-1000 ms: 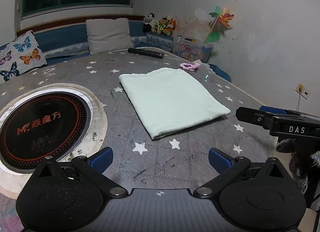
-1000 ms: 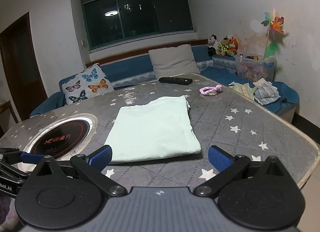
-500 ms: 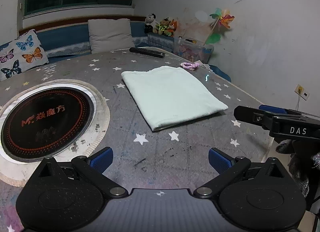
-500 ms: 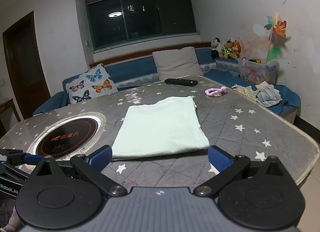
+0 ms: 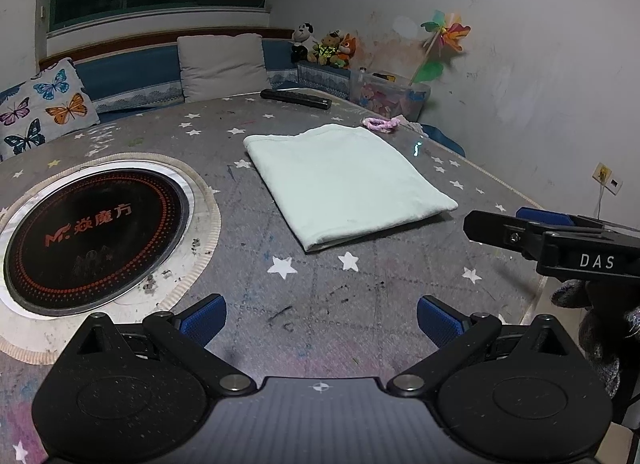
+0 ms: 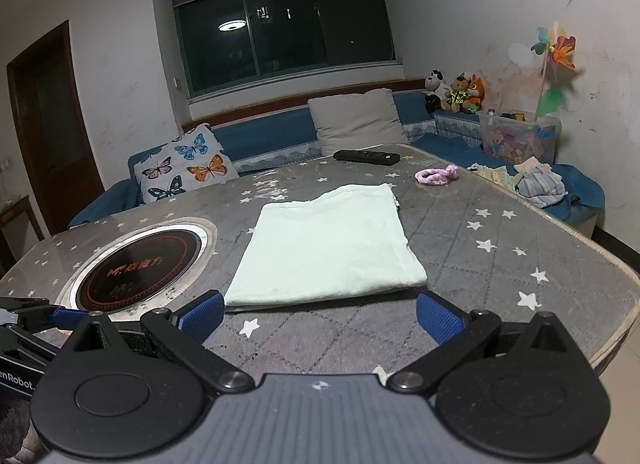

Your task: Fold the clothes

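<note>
Induction hob (image 5: 94, 230): round, glossy black glass with a ring of orange dots and orange lettering, set flush in the table (image 5: 360, 304) inside a metal rim and a pale woven collar; crumbs scattered on the collar. At 10 o'clock from the left gripper.

Table: grey quilted cover under a clear, shiny sheet, printed with white stars, scuffed and marked near the front edge.

Folded garment (image 5: 344, 180): pale mint, soft matte knit, folded to a flat, roughly rectangular stack with layered edges showing at the near corner. Lies flat on the table, just right of the hob, at 12 o'clock from both grippers and apart from them.

Remote control (image 5: 295, 98): long, flat, black plastic, at the far table edge beyond the garment.

Hair tie (image 6: 436, 175): pink, fuzzy loop, at 1 o'clock past the garment.

Left gripper (image 5: 320, 320): black plastic linkage with ribbed blue pads; jaws spread wide, nothing between them, held over the table's near edge, touching no cloth.

Right gripper (image 6: 318, 316): same build; jaws spread wide and empty, the garment's near edge lying just beyond the fingertips, its pads (image 6: 202, 314) not in contact with it as far as can be told. In the left wrist view it shows at 3 o'clock.
</note>
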